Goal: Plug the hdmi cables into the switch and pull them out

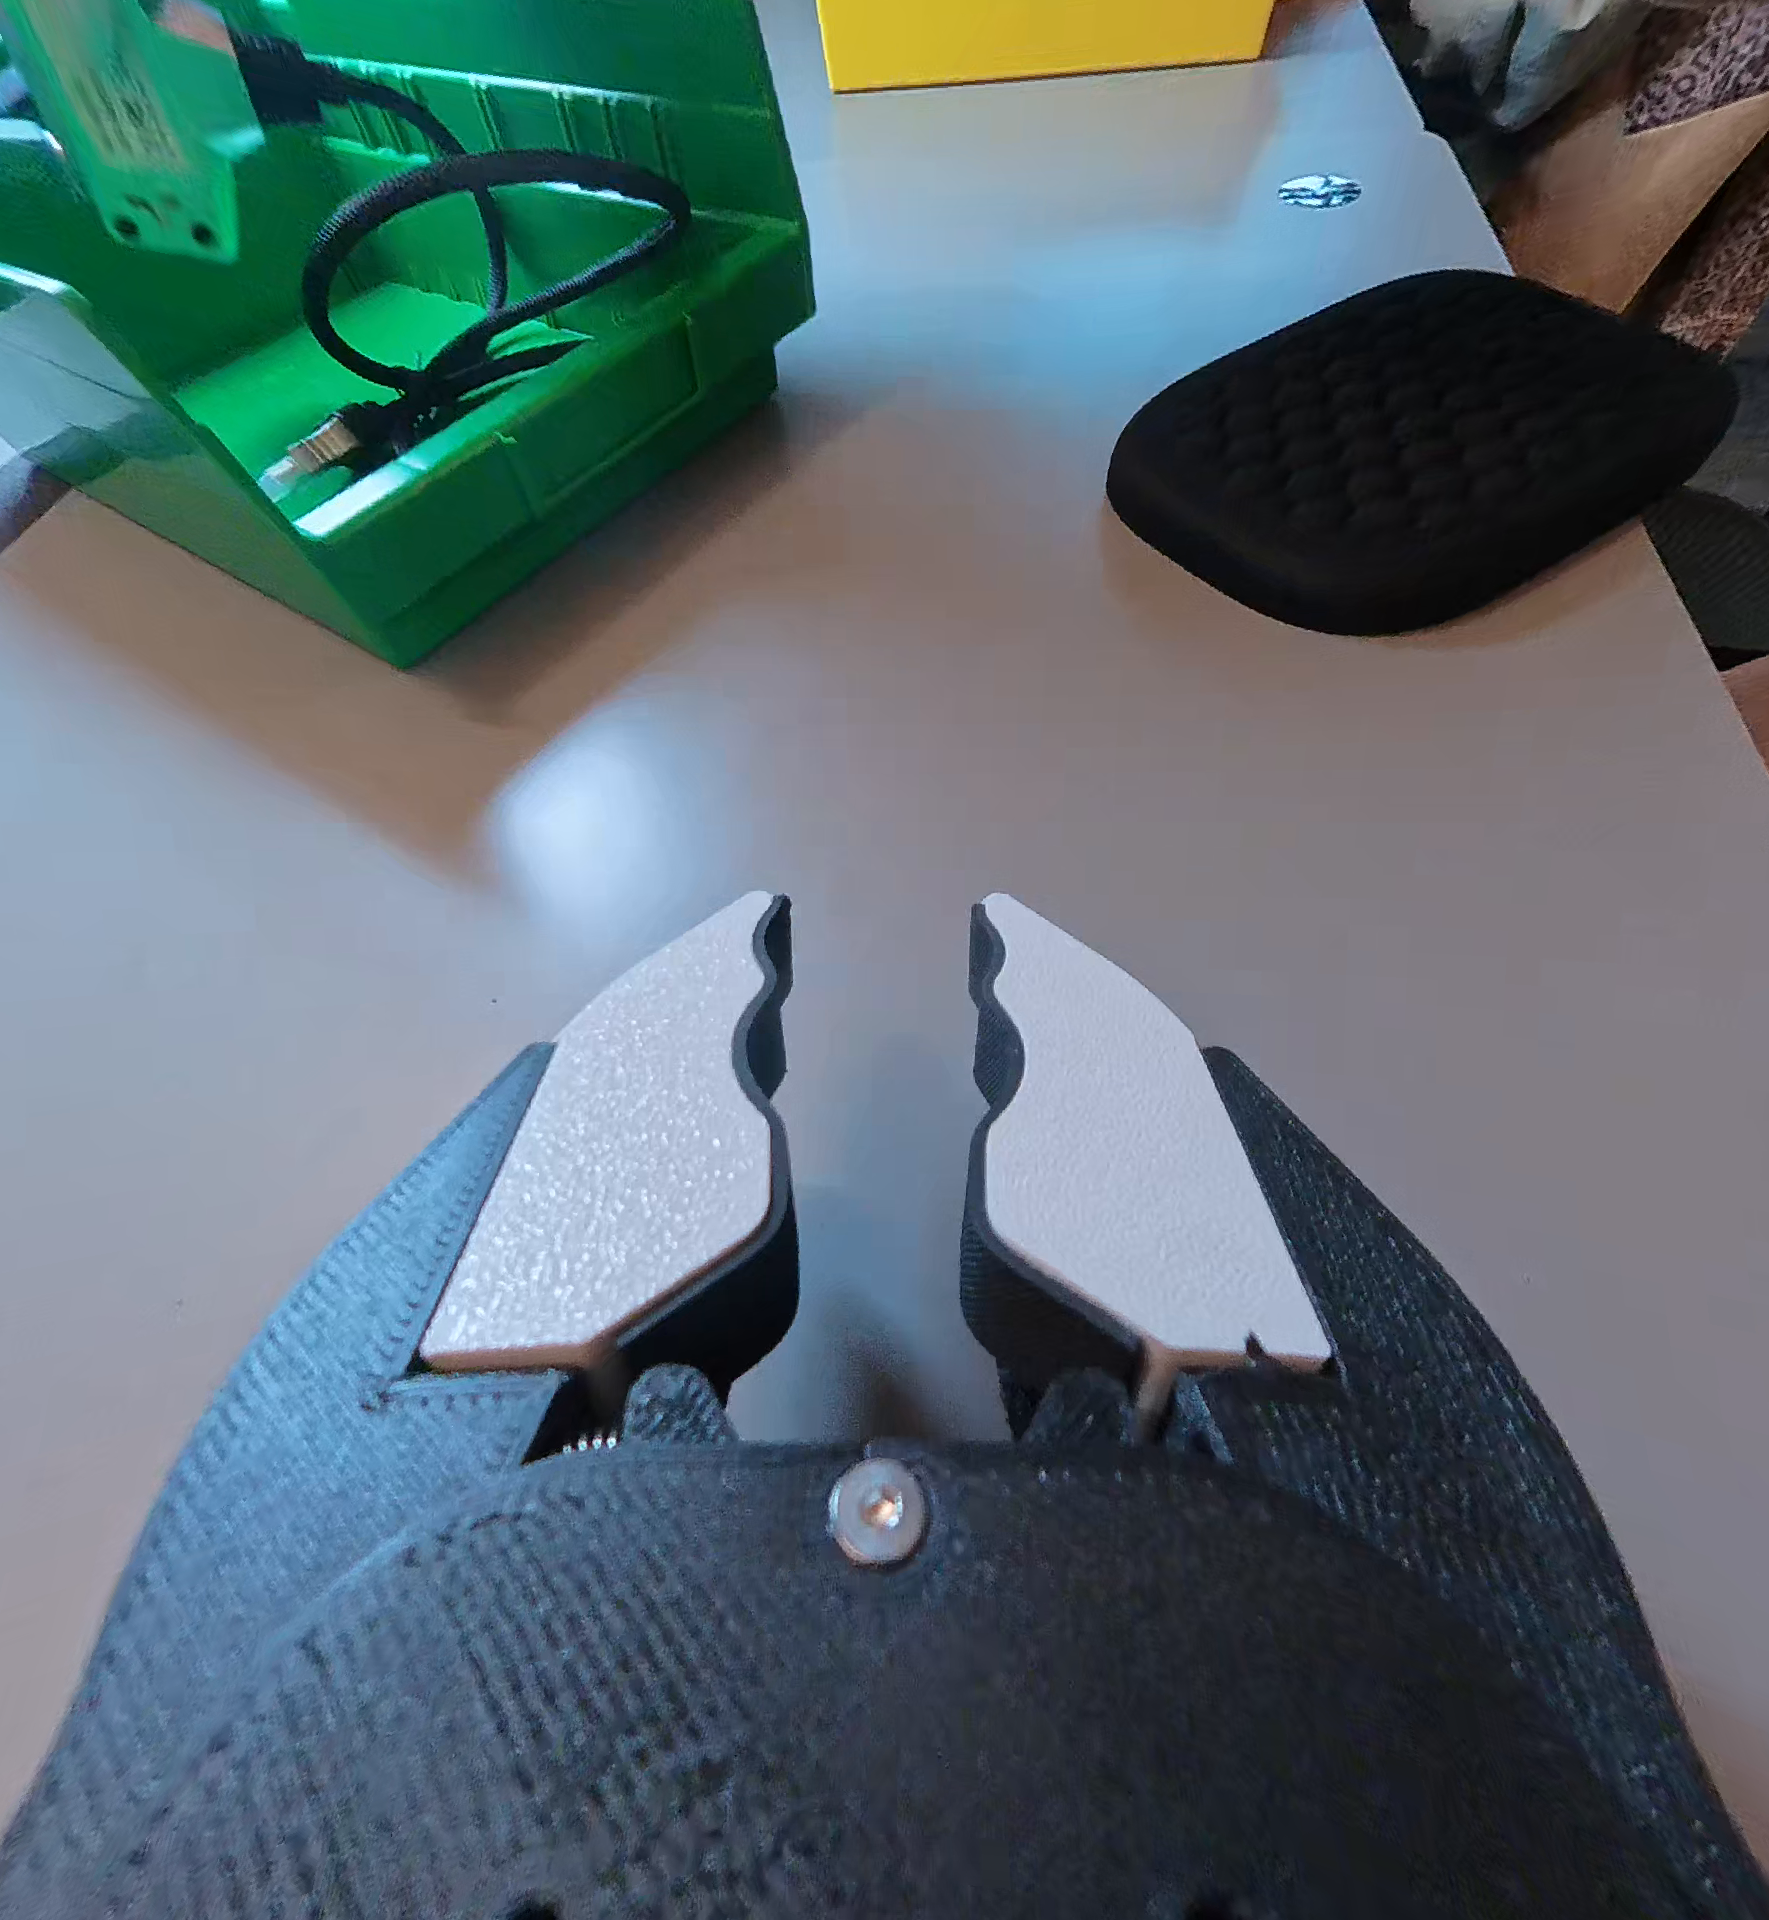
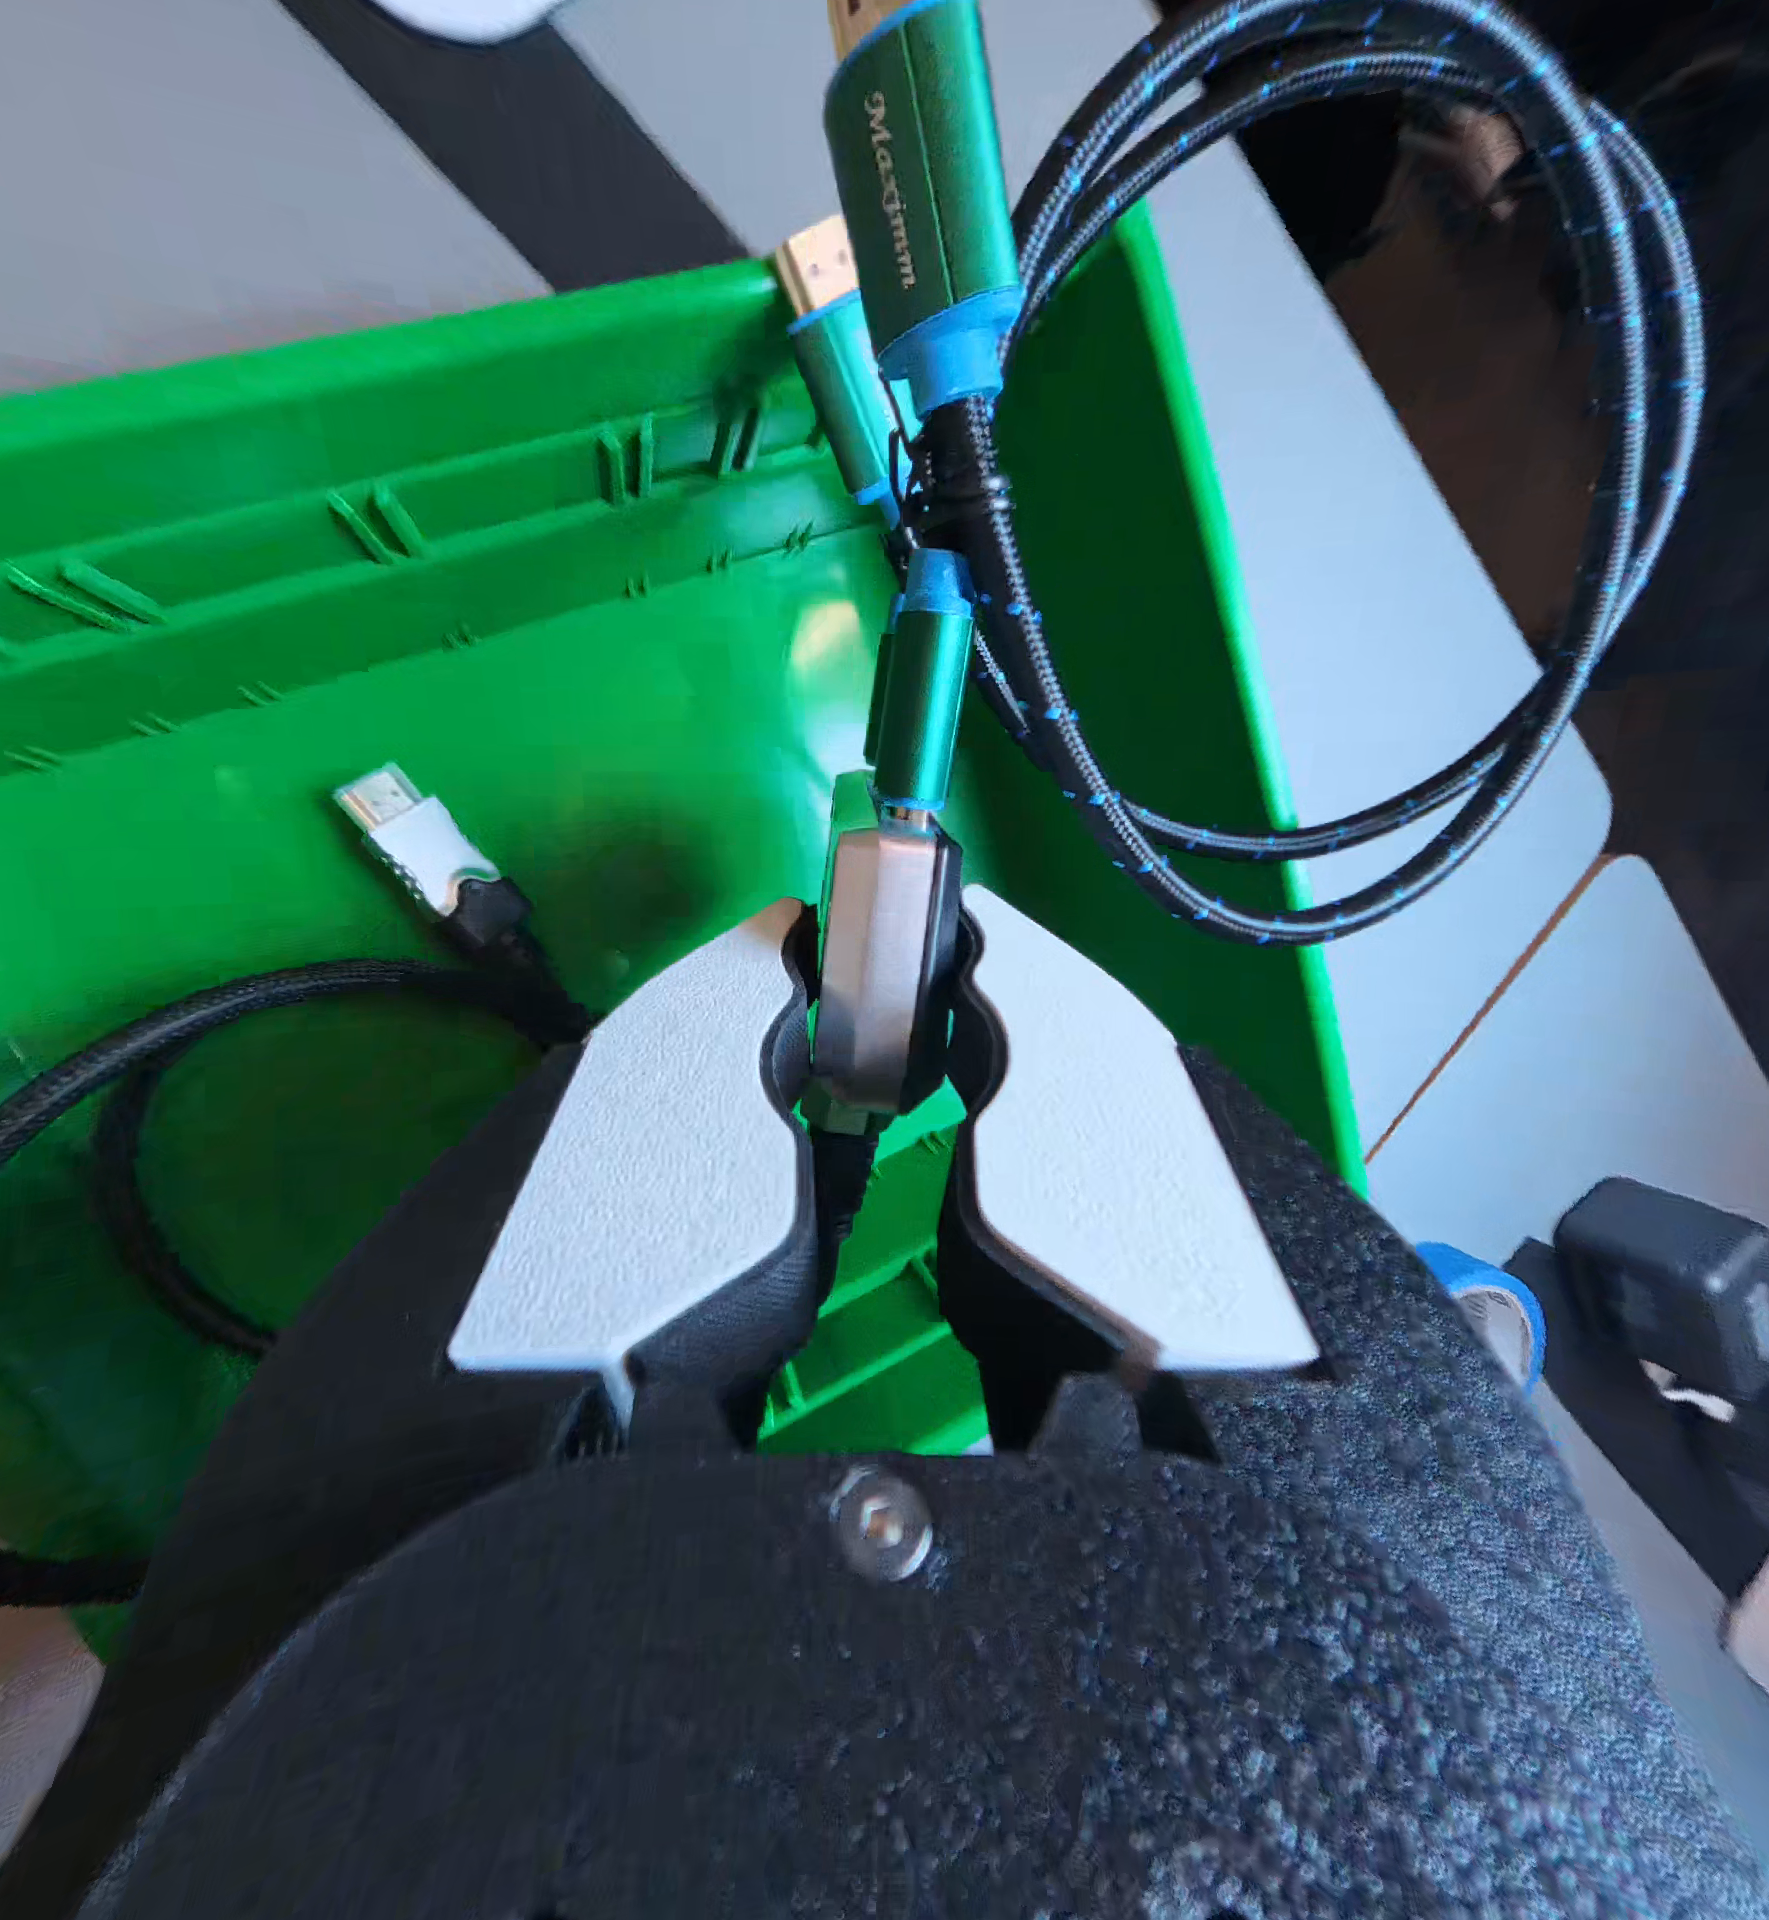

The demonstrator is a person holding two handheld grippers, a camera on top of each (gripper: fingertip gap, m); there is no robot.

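Note:
My right gripper (image 2: 880,935) is shut on a small silver-and-black HDMI switch (image 2: 875,997) and holds it above the green bin (image 2: 444,644). A green metal HDMI plug (image 2: 924,707) sits in the switch's far end. A coiled black-and-blue braided cable (image 2: 1431,499) hangs with it, with two more green gold-tipped plugs (image 2: 921,187) bundled alongside. A black braided cable with a silver plug (image 2: 412,842) lies in the bin. My left gripper (image 1: 880,925) is open and empty over the grey table (image 1: 963,727), right of the bin (image 1: 568,436).
A black padded cushion (image 1: 1420,447) lies on the table's right edge and a yellow box (image 1: 1036,42) stands at the back. A blue tape roll (image 2: 1482,1299) and a black device (image 2: 1680,1309) lie right of the bin. Across from one pair of fingers to the other is roughly 40 centimeters.

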